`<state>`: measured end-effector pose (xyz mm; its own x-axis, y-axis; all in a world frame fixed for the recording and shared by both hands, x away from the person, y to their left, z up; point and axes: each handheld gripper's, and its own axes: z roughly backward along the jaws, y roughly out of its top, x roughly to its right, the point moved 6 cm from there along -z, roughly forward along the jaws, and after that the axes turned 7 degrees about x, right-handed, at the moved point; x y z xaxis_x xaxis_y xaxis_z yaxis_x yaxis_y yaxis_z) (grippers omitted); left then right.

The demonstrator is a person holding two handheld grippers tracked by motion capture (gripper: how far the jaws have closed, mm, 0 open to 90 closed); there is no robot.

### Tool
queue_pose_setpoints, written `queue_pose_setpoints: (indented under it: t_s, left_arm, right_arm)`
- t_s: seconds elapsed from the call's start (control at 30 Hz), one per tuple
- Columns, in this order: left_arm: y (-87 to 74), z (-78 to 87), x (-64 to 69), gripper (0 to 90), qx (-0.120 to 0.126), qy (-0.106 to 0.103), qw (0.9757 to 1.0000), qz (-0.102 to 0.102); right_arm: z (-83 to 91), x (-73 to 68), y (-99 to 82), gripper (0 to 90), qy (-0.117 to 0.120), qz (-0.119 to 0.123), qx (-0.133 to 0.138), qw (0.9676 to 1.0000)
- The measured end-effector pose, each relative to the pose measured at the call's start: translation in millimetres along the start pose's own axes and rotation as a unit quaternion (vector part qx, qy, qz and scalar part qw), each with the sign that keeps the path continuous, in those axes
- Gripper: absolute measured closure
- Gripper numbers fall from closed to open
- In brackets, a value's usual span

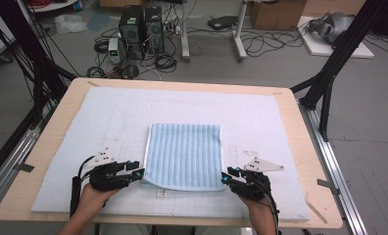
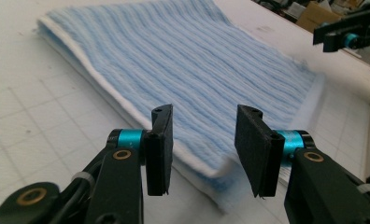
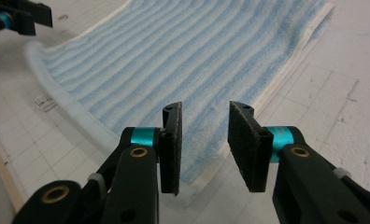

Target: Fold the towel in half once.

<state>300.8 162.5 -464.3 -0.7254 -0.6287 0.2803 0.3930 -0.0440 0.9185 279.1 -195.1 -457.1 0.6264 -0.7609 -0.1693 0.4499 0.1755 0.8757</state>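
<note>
A folded towel (image 1: 184, 156) with light blue and white stripes lies flat in the middle of the white mat. My left gripper (image 1: 142, 172) sits at its near left corner and my right gripper (image 1: 225, 176) at its near right corner. In the left gripper view the left gripper (image 2: 205, 112) stands open, the towel (image 2: 174, 60) corner just beyond its pads and nothing pressed between them. The right gripper (image 3: 206, 107) in its own view is also open over the towel (image 3: 183, 51) edge. Each gripper view shows the other gripper far off.
A white gridded mat (image 1: 109, 122) covers most of the wooden table (image 1: 50, 147). A small paper label (image 1: 161, 194) lies on the mat just in front of the towel. Black frame struts (image 1: 329, 73) stand at both sides, and computers and cables sit on the floor beyond.
</note>
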Motion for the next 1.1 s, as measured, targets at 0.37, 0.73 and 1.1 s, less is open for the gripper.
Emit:
queue_pose_setpoints:
  t_s: [0.37, 0.73, 1.1]
  left_arm:
    - [12.3, -3.0, -13.9, 56.6, 0.015, 0.026, 0.9996, 0.000]
    - [29.1, -28.5, -52.0, 62.0, -0.007, 0.058, 0.9981, 0.018]
    - [44.3, -78.7, -88.3, 62.6, -0.030, 0.094, 0.9950, 0.011]
  right_arm:
    - [-28.4, -15.7, -16.4, 72.1, 0.039, 0.066, -0.099, 0.9922]
    - [-34.6, 4.4, 8.1, 65.9, 0.037, 0.048, -0.036, 0.9975]
    - [-51.3, 29.1, 22.4, 62.4, 0.032, 0.041, -0.027, 0.9983]
